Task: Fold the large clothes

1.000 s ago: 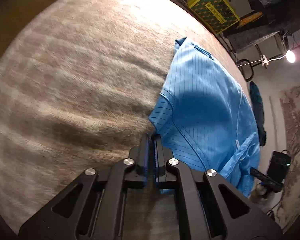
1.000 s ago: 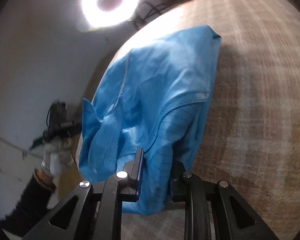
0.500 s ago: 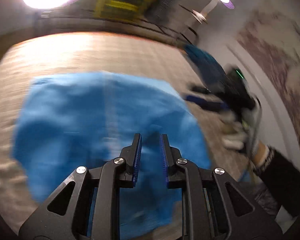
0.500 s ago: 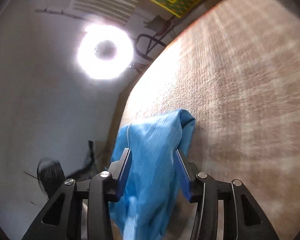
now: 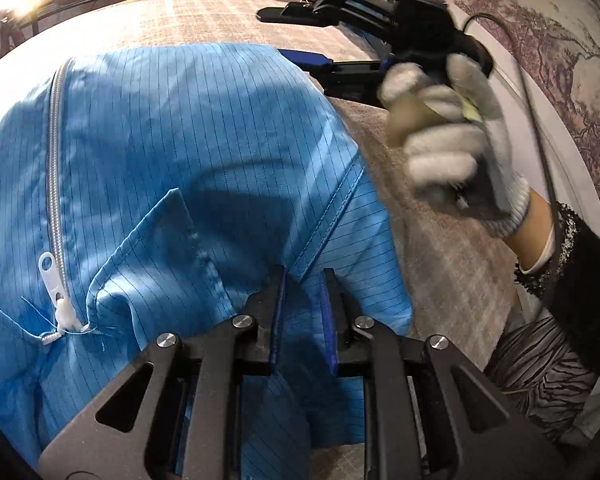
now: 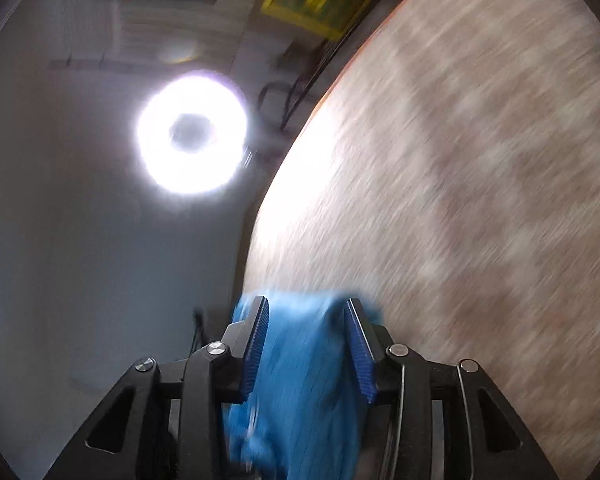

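Blue zip-front jacket (image 5: 188,168) lies spread across the beige carpeted surface (image 5: 451,248), its zipper (image 5: 54,184) running down the near-left side. That zipper is our landmark. Here is the risk: the left gripper (image 5: 303,316) hangs over a loose flap to the right of the zipper's lower end, jaws parted with cloth showing in the gap, not pinched. Close now and it may catch only the top layer, and the fold drags crooked. A second worry: the frayed thread at the zipper's foot could snag on a pad. Over on the far right of the zipper, the gloved right hand (image 5: 455,136) grips its tool handle, wrist cocked, and the right gripper (image 5: 300,36) points out past the jacket's far edge. From the right wrist view, the right gripper (image 6: 307,344) shows jaws wide apart, blue fabric beneath them, blurred; whether cloth touches a pad I cannot tell. The blur suggests quick motion, which could flick the edge out of line.
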The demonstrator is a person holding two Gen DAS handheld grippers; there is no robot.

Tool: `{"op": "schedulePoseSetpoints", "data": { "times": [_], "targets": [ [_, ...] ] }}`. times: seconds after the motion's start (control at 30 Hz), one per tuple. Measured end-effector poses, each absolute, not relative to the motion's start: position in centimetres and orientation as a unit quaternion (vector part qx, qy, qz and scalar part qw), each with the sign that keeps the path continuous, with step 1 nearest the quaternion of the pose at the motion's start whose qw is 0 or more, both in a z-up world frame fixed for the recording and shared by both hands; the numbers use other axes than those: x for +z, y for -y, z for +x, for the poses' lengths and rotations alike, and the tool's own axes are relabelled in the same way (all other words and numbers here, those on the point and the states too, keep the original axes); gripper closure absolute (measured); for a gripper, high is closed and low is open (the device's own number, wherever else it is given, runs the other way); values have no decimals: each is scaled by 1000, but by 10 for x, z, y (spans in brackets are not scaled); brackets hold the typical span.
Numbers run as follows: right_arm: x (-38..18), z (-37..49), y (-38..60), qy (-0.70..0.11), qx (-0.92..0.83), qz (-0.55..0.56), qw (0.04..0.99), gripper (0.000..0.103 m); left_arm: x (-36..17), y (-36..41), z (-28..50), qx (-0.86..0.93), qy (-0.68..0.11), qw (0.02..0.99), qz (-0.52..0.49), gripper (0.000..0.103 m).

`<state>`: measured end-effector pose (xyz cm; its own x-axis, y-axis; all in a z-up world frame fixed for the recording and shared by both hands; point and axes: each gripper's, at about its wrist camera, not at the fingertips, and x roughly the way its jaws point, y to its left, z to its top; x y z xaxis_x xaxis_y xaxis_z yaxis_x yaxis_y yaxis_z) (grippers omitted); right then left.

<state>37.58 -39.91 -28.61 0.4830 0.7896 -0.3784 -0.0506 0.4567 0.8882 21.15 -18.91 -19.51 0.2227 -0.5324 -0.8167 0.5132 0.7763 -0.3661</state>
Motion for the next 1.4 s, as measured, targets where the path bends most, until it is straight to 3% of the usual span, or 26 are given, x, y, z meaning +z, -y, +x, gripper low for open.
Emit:
{"op": "schedulePoseSetpoints", "data": {
  "times": [0.23,0.37,0.5,0.6,0.77,1.03,1.23,1.33,1.4],
  "targets": [
    [-286,374,417,-447,287,409,742,63,-192,186,191,-340,-519,784,4,87],
    [-294,364,412,-490,354,409,683,62,-190,190,192,-339,-515,787,15,87],
    [-311,375,400,-486,352,445,665,69,-191,195,191,-337,-516,787,13,87],
    [-310,390,381,-481,361,453,658,66,-194,199,188,-337,-512,790,18,87],
    [-296,390,379,-458,288,405,737,98,-198,199,187,-337,-506,794,7,87],
    [-277,372,396,-449,255,364,775,98,-196,200,179,-341,-506,791,22,87],
    [-239,340,426,-445,231,354,790,87,-193,201,174,-339,-506,792,27,87],
    [-223,326,439,-441,211,360,794,60,-188,197,174,-337,-515,788,12,87],
    [-218,311,454,-446,188,364,796,59,-178,192,178,-341,-513,788,0,87]
  ]
}}
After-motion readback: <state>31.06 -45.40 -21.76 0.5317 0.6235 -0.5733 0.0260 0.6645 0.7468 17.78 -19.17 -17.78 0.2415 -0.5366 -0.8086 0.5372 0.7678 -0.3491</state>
